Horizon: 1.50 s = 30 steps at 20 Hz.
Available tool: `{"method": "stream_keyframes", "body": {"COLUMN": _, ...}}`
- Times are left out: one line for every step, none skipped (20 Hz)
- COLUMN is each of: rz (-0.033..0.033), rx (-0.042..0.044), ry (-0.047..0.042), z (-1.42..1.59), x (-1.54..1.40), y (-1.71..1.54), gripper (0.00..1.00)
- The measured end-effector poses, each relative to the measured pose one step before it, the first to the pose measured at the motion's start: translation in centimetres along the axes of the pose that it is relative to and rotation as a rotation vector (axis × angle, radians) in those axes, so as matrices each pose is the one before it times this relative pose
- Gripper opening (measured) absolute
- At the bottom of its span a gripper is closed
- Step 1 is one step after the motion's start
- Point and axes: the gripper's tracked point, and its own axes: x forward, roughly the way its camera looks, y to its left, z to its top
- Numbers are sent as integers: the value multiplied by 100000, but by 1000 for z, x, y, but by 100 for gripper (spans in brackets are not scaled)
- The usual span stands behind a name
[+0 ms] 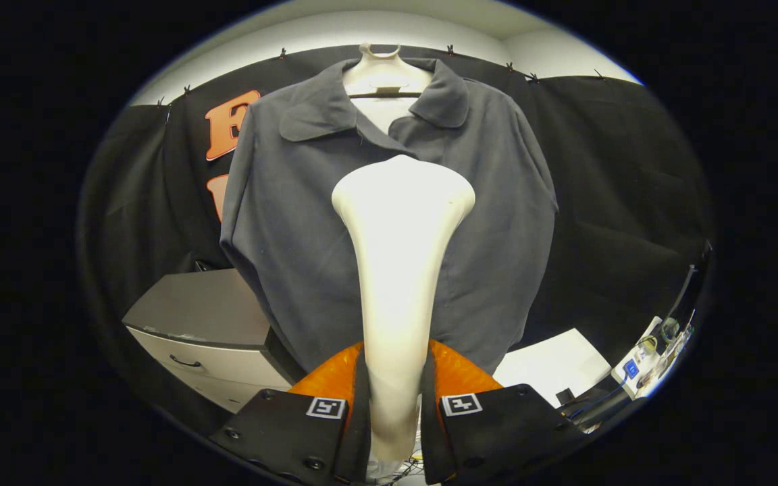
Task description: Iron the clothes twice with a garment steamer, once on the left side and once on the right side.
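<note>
White plastic steamer (399, 270) sits clamped by its handle in the gripper (394, 398), both fingers pressed against it, jaws narrowly apart. Its wide head rises before a grey collared shirt (294, 236) hanging on a mannequin (382, 74). A cabinet (206, 324) stands beside the shirt.

The garment steamer (399, 270) is clamped between the two fingers of the gripper (394, 405), both pressed on its handle, and its head is raised just ahead of them. Beyond the head, the shirt (281, 223) is hung on a hanger (381, 67) against the booth wall. A drawer cabinet (203, 337) is placed left of the fingers, below the shirt's sleeve. Small devices (645, 358) are set off to the right.
</note>
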Motion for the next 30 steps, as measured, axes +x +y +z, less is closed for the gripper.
{"method": "stream_keyframes", "body": {"rz": -431, "rx": -28, "ry": -1213, "z": 877, "x": -184, "y": -350, "gripper": 38}}
{"method": "stream_keyframes", "body": {"rz": -204, "rx": 45, "ry": -1460, "z": 886, "x": -229, "y": -380, "gripper": 38}}
{"method": "stream_keyframes", "body": {"rz": -62, "rx": 20, "ry": -1455, "z": 930, "x": -100, "y": -272, "gripper": 38}}
{"method": "stream_keyframes", "body": {"rz": -135, "rx": 100, "ry": -1212, "z": 1009, "x": -130, "y": -330, "gripper": 38}}
{"method": "stream_keyframes", "body": {"rz": -324, "rx": 185, "ry": -1010, "z": 853, "x": 54, "y": -242, "gripper": 38}}
{"method": "stream_keyframes", "body": {"rz": -452, "rx": -100, "ry": -865, "z": 677, "x": 73, "y": -399, "gripper": 38}}
{"method": "stream_keyframes", "body": {"rz": -494, "rx": 152, "ry": -1011, "z": 796, "x": 69, "y": -638, "gripper": 38}}
{"method": "stream_keyframes", "body": {"rz": -394, "rx": -251, "ry": -873, "z": 723, "x": 117, "y": -596, "gripper": 38}}
{"method": "stream_keyframes", "body": {"rz": -370, "rx": -148, "ry": -648, "z": 495, "x": 253, "y": -457, "gripper": 38}}
{"method": "stream_keyframes", "body": {"rz": -339, "rx": -59, "ry": -796, "z": 327, "x": 202, "y": -378, "gripper": 38}}
{"method": "stream_keyframes", "body": {"rz": -172, "rx": 265, "ry": -768, "z": 536, "x": 296, "y": -291, "gripper": 38}}
{"method": "stream_keyframes", "body": {"rz": -9, "rx": 148, "ry": -745, "z": 559, "x": 196, "y": -329, "gripper": 38}}
{"method": "stream_keyframes", "body": {"rz": -86, "rx": 175, "ry": -697, "z": 484, "x": 132, "y": -366, "gripper": 38}}
{"method": "stream_keyframes", "body": {"rz": -230, "rx": 117, "ry": -595, "z": 431, "x": 169, "y": -385, "gripper": 38}}
{"method": "stream_keyframes", "body": {"rz": -253, "rx": 185, "ry": -465, "z": 188, "x": 116, "y": -401, "gripper": 38}}
{"method": "stream_keyframes", "body": {"rz": -233, "rx": 299, "ry": -381, "z": 153, "x": 142, "y": -400, "gripper": 38}}
{"method": "stream_keyframes", "body": {"rz": -57, "rx": 307, "ry": -224, "z": 180, "x": 171, "y": -360, "gripper": 38}}
{"method": "stream_keyframes", "body": {"rz": -91, "rx": 375, "ry": -76, "z": 82, "x": -41, "y": -388, "gripper": 38}}
{"method": "stream_keyframes", "body": {"rz": -163, "rx": 345, "ry": 75, "z": 19, "x": 274, "y": -331, "gripper": 38}}
{"method": "stream_keyframes", "body": {"rz": -119, "rx": 229, "ry": 219, "z": 30, "x": 238, "y": -335, "gripper": 38}}
{"method": "stream_keyframes", "body": {"rz": -52, "rx": 51, "ry": 158, "z": -22, "x": 135, "y": -244, "gripper": 38}}
{"method": "stream_keyframes", "body": {"rz": 78, "rx": -50, "ry": 180, "z": -27, "x": 258, "y": -106, "gripper": 38}}
{"method": "stream_keyframes", "body": {"rz": 431, "rx": -225, "ry": 229, "z": -42, "x": 151, "y": -79, "gripper": 38}}
{"method": "stream_keyframes", "body": {"rz": 697, "rx": -191, "ry": 299, "z": -67, "x": 202, "y": -9, "gripper": 38}}
{"method": "stream_keyframes", "body": {"rz": 674, "rx": -19, "ry": 384, "z": -121, "x": 284, "y": 71, "gripper": 38}}
{"method": "stream_keyframes", "body": {"rz": 611, "rx": -95, "ry": 480, "z": -244, "x": 201, "y": -53, "gripper": 38}}
{"method": "stream_keyframes", "body": {"rz": 630, "rx": -76, "ry": 384, "z": -196, "x": 224, "y": 59, "gripper": 38}}
{"method": "stream_keyframes", "body": {"rz": 541, "rx": 116, "ry": 291, "z": -274, "x": 165, "y": -48, "gripper": 38}}
{"method": "stream_keyframes", "body": {"rz": 303, "rx": 185, "ry": 648, "z": -410, "x": 327, "y": -44, "gripper": 38}}
{"method": "stream_keyframes", "body": {"rz": 63, "rx": 469, "ry": 799, "z": -489, "x": 211, "y": -194, "gripper": 38}}
